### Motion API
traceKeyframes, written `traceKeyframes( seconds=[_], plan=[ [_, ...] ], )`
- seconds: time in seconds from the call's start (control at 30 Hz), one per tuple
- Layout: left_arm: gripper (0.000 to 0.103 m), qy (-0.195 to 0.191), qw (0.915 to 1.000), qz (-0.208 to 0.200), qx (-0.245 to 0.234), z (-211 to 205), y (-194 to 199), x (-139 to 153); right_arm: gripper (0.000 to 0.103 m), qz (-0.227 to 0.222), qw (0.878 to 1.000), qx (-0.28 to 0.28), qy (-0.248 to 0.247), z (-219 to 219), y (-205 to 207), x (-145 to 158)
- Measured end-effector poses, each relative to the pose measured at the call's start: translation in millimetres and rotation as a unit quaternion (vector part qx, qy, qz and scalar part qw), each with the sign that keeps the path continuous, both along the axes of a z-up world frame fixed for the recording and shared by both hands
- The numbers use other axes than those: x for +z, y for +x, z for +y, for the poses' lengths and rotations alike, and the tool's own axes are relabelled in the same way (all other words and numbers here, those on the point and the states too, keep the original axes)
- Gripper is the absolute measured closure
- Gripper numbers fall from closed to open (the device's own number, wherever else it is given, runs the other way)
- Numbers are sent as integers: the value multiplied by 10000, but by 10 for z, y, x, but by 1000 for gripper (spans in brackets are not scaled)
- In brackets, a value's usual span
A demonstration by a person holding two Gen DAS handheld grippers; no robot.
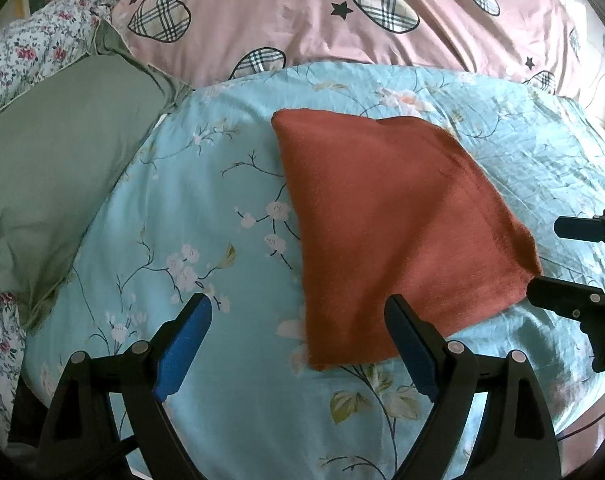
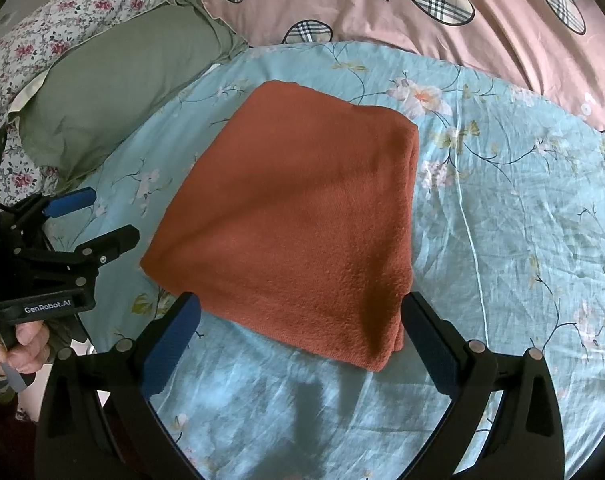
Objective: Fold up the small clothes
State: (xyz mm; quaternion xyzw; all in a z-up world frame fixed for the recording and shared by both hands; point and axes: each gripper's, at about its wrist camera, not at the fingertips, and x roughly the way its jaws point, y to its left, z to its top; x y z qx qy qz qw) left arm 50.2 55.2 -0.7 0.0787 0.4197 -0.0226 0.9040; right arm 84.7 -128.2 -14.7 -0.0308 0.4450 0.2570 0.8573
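A rust-red cloth (image 1: 398,232) lies folded into a flat rectangle on the light blue floral sheet (image 1: 206,200); it also shows in the right wrist view (image 2: 298,220). My left gripper (image 1: 298,312) is open and empty, just before the cloth's near left corner. It also shows at the left of the right wrist view (image 2: 98,216). My right gripper (image 2: 302,312) is open and empty, hovering at the cloth's near edge. Its fingers (image 1: 558,300) show at the right of the left wrist view, beside the cloth's right corner.
A green pillow (image 1: 50,172) lies left of the cloth. A pink quilt with plaid hearts (image 1: 342,28) lies behind it. A white floral quilt (image 1: 26,52) fills the far left. A hand (image 2: 22,348) holds the left gripper's handle.
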Motion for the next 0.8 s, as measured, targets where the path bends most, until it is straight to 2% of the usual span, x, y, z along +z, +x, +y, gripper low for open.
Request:
traceKeyframes(
  seconds=[0.8],
  plan=[
    [14,-22,10000,-68,-33,22,-7,58,3,-24,10000,-12,-12,17,-22,38]
  ],
)
